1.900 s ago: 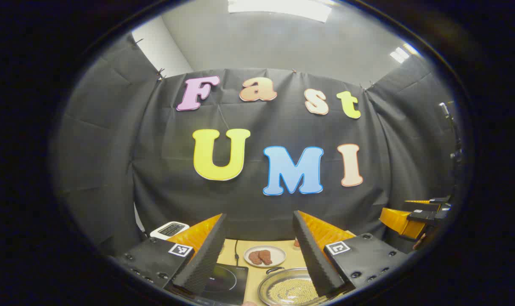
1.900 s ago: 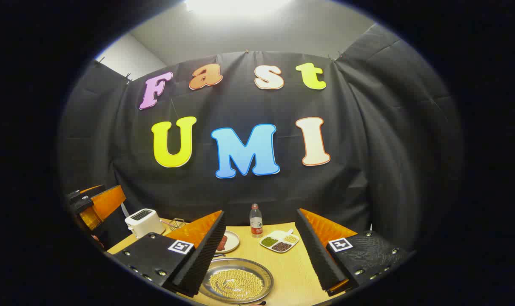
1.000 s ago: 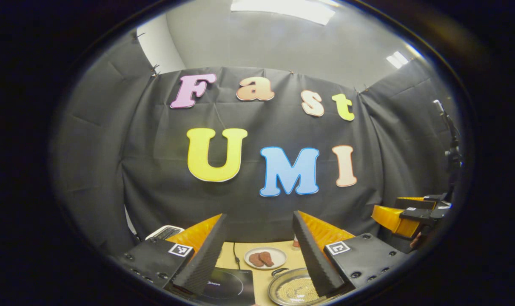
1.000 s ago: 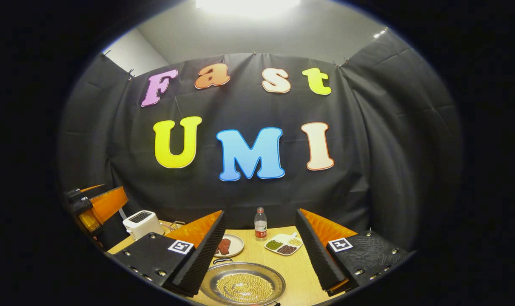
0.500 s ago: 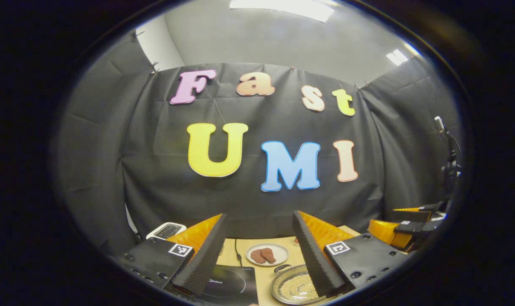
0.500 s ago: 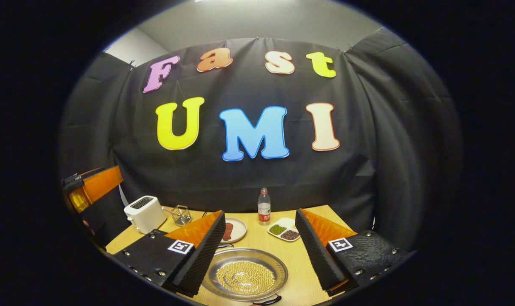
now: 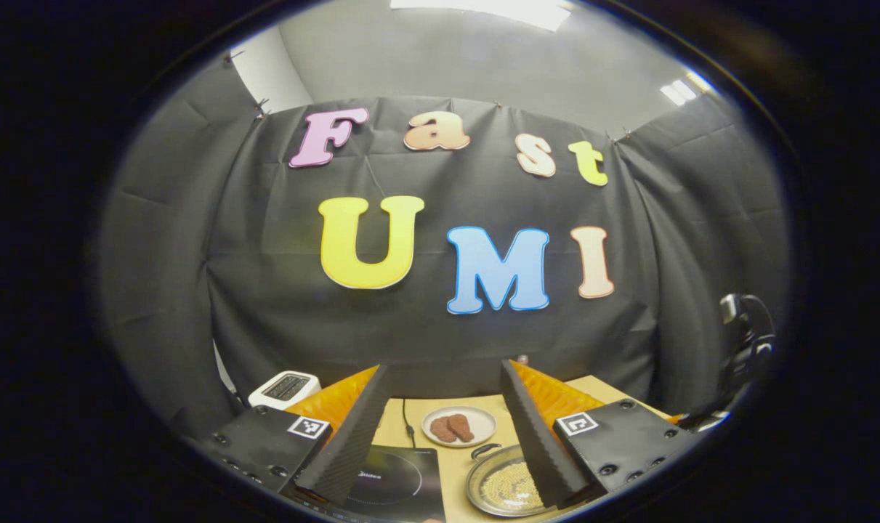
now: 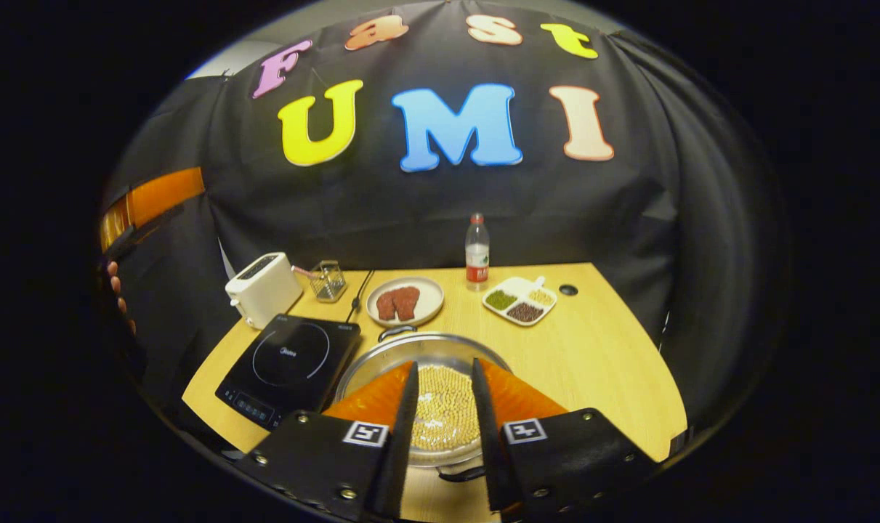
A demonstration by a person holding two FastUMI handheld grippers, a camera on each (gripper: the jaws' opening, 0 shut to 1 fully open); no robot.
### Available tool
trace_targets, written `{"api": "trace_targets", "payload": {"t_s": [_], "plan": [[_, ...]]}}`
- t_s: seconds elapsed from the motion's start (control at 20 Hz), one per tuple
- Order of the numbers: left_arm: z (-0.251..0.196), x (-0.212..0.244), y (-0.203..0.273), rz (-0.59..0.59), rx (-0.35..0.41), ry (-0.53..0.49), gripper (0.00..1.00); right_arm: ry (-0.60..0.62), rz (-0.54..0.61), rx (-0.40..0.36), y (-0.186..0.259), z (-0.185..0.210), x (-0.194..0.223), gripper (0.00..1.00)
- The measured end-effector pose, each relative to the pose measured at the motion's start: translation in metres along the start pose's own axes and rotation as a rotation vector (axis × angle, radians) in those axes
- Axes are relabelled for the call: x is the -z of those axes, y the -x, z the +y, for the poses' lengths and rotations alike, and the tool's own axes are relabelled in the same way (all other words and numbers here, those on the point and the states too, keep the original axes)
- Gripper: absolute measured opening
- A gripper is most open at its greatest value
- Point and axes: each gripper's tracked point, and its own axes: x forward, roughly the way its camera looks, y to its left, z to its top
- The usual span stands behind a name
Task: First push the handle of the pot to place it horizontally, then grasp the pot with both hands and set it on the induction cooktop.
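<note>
Pot [image 8: 425,363] on table – below right gripper [image 8: 440,407], jaws narrowed, not touching

Right gripper [image 8: 443,396] at 6 o'clock, fingers partly closed with narrow gap, above pot [image 8: 421,367] of yellow beans; no contact visible. Pot handle [image 8: 396,332] at pot's 12 o'clock rim. Cooktop [image 8: 291,367] touching pot at 9 o'clock. Toaster [image 8: 263,289] at 10 o'clock. Plate of meat [image 8: 405,301] at 12 o'clock. Bottle [image 8: 476,252] and divided dish [image 8: 521,299] at 1 o'clock. Left gripper [image 8: 149,203] far at 9 o'clock.
</note>
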Motion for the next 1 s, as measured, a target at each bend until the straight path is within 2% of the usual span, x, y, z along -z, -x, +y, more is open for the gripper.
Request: {"api": "trace_targets", "payload": {"t_s": [0.05, 0.15, 0.25, 0.35, 0.4, 0.45, 0.55, 0.8, 1.0], "plan": [[0.002, 0.002, 0.0, 0.005, -0.002, 0.0, 0.98, -0.008, 0.048, -0.01, -0.004, 0.001, 0.012, 0.29], [0.004, 0.006, -0.002, 0.013, -0.008, 0.0, 1.0, -0.017, 0.169, -0.046, -0.008, 0.005, 0.045, 0.27], [0.007, 0.008, -0.002, 0.02, -0.018, 0.0, 0.98, -0.032, 0.248, -0.058, -0.005, 0.004, 0.064, 0.09], [0.012, 0.01, 0.0, 0.024, -0.029, 0.0, 0.98, -0.027, 0.309, -0.09, -0.012, 0.008, 0.088, 0.09], [0.013, 0.012, -0.001, 0.028, -0.032, 0.001, 0.98, -0.021, 0.332, -0.069, -0.01, 0.002, 0.101, 0.09], [0.014, 0.012, 0.0, 0.031, -0.035, 0.0, 0.98, -0.018, 0.355, -0.086, -0.008, 0.005, 0.105, 0.01], [0.018, 0.012, 0.0, 0.031, -0.045, -0.001, 0.95, 0.003, 0.399, -0.1, -0.009, 0.009, 0.117, 0.0], [0.021, 0.016, 0.003, 0.041, -0.056, 0.006, 0.98, 0.015, 0.514, -0.151, -0.006, 0.022, 0.149, 0.01], [0.02, 0.017, 0.007, 0.044, -0.057, 0.001, 0.98, 0.034, 0.58, -0.154, -0.01, 0.027, 0.167, 0.0]]}}
